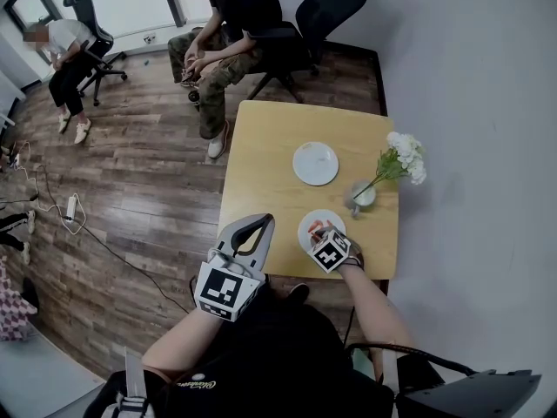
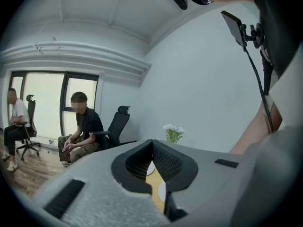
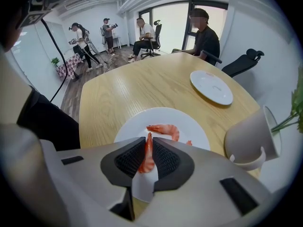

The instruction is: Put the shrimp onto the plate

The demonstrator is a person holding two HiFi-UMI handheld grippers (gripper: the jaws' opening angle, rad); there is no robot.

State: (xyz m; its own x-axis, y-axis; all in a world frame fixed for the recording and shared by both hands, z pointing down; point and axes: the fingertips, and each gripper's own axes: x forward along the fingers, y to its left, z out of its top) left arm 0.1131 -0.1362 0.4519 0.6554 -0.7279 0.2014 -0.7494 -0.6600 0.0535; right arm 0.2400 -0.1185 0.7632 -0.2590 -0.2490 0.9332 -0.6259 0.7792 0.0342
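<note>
My right gripper (image 3: 148, 142) is shut on an orange-red shrimp (image 3: 147, 161), held upright between its black pads just above the near white plate (image 3: 135, 126). On that plate lies a second shrimp (image 3: 164, 129), and a small red piece (image 3: 189, 143) shows beside it. In the head view the right gripper (image 1: 319, 232) hovers over the near plate (image 1: 308, 222). A second, bare white plate (image 1: 315, 163) sits farther back on the table. My left gripper (image 1: 251, 230) is shut on nothing, off the table's front left corner; its tips (image 2: 152, 144) meet.
The wooden table (image 1: 270, 159) also carries a pale vase (image 1: 361, 196) with white flowers (image 1: 403, 157), close to the right of the near plate. A seated person (image 1: 228, 24) and an office chair (image 1: 324, 11) are beyond the table's far end.
</note>
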